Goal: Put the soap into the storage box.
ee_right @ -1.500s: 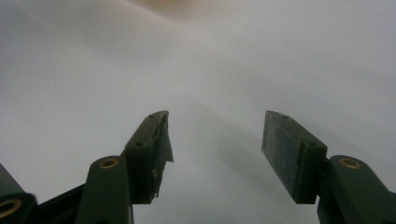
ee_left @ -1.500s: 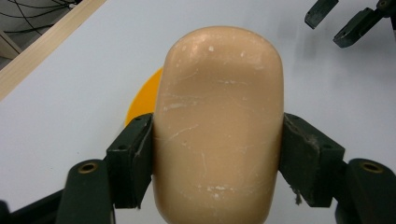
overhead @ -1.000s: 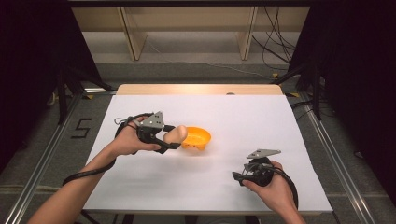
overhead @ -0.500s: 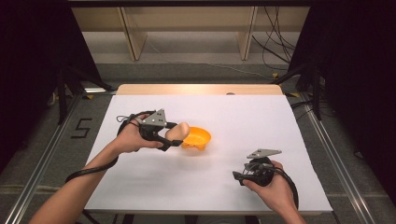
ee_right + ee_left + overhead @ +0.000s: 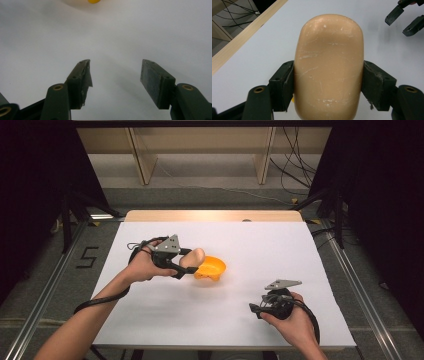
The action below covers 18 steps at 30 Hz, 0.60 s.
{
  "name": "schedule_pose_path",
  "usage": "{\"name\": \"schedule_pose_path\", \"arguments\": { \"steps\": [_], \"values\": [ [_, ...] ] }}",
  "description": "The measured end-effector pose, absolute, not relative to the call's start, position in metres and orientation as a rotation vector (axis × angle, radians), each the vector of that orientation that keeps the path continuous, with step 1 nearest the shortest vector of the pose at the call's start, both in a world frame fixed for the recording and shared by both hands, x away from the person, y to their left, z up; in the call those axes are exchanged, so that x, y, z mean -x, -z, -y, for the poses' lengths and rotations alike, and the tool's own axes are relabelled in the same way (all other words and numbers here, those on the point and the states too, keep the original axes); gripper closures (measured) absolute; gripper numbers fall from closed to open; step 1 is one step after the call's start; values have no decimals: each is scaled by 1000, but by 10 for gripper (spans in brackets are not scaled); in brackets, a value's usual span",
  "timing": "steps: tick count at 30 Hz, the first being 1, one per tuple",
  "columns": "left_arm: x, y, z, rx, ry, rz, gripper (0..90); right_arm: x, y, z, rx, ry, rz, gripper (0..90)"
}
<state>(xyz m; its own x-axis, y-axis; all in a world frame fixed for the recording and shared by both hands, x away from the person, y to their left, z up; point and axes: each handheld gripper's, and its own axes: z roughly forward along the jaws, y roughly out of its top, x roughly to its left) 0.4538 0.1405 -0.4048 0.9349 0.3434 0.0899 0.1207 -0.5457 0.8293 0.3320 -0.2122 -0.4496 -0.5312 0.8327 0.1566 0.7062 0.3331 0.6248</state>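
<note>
A tan, rounded bread-like piece (image 5: 329, 65) is clamped between the two black jaws of my left gripper (image 5: 328, 83). From above, that piece (image 5: 192, 256) hangs at the left rim of an orange bowl (image 5: 212, 267) near the table's middle, with the left gripper (image 5: 186, 265) shut on it. My right gripper (image 5: 254, 309) rests low at the front right, jaws apart with nothing between them (image 5: 115, 82). A bit of the orange bowl (image 5: 93, 1) peeks in at the top of the right gripper view. The right gripper's tips (image 5: 404, 18) show far off in the left gripper view.
The white tabletop (image 5: 280, 250) has a wooden strip (image 5: 215, 215) along its far edge. Wooden shelving legs and cables (image 5: 295, 170) lie on the floor beyond. A floor mark "5" (image 5: 87, 256) sits to the left.
The left gripper has carried the tan piece slightly right, closer over the bowl's rim. The right gripper has stayed put.
</note>
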Motion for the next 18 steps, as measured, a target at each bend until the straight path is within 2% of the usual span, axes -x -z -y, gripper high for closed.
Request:
{"name": "schedule_pose_path", "arguments": {
  "steps": [18],
  "values": [
    [-462, 410, -134, -2111, -315, -356, 319, -332, 449, 212, -1410, -969, -2402, 419]
  ]
}}
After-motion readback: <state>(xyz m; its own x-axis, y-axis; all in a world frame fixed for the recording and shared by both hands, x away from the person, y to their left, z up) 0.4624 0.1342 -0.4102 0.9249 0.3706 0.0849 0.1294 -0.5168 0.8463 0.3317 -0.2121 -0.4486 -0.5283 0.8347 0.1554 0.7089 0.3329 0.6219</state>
